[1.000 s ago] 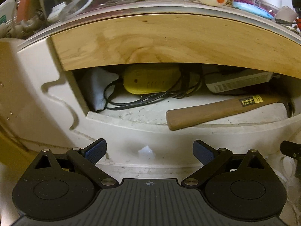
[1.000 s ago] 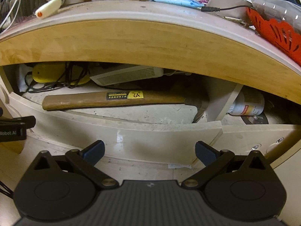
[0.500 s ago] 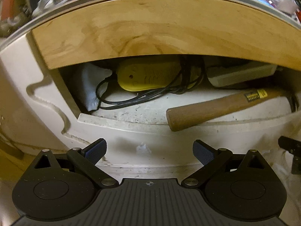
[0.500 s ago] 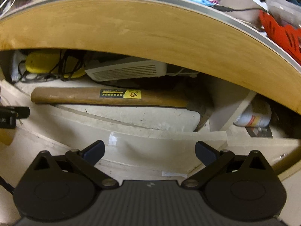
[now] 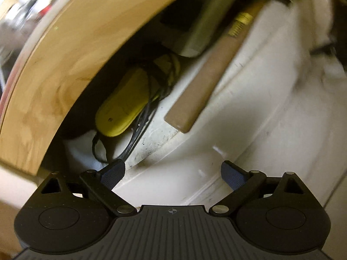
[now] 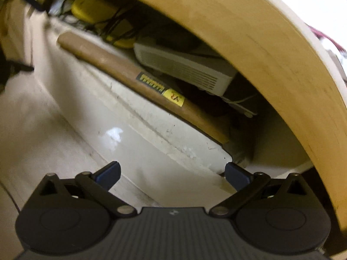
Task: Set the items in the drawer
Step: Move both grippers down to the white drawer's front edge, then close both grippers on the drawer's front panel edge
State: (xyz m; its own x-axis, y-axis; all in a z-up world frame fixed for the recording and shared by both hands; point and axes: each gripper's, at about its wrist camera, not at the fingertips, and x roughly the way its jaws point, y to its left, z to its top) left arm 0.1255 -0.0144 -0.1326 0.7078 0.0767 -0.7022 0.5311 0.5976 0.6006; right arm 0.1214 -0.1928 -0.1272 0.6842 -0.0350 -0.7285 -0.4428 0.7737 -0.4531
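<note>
The cream drawer (image 5: 195, 169) stands part open under a wooden desk edge (image 5: 71, 54). Inside lie a wooden hammer handle (image 5: 208, 82), a yellow device (image 5: 123, 110) with black cords and a white vented box (image 5: 206, 28). My left gripper (image 5: 172, 173) is open and empty, close to the drawer front. In the right wrist view the same drawer front (image 6: 138, 143), hammer handle (image 6: 134, 75), yellow device (image 6: 91, 8) and white box (image 6: 184, 69) show. My right gripper (image 6: 172, 173) is open and empty in front of the drawer.
The wooden desk edge (image 6: 271, 43) overhangs the drawer closely. A white cloth (image 5: 84, 149) lies at the drawer's left end. Both views are tilted and blurred.
Both grippers have rolled sharply, the left view tilting one way and the right the other, and moved closer to the drawer front. The desktop clutter has left both views.
</note>
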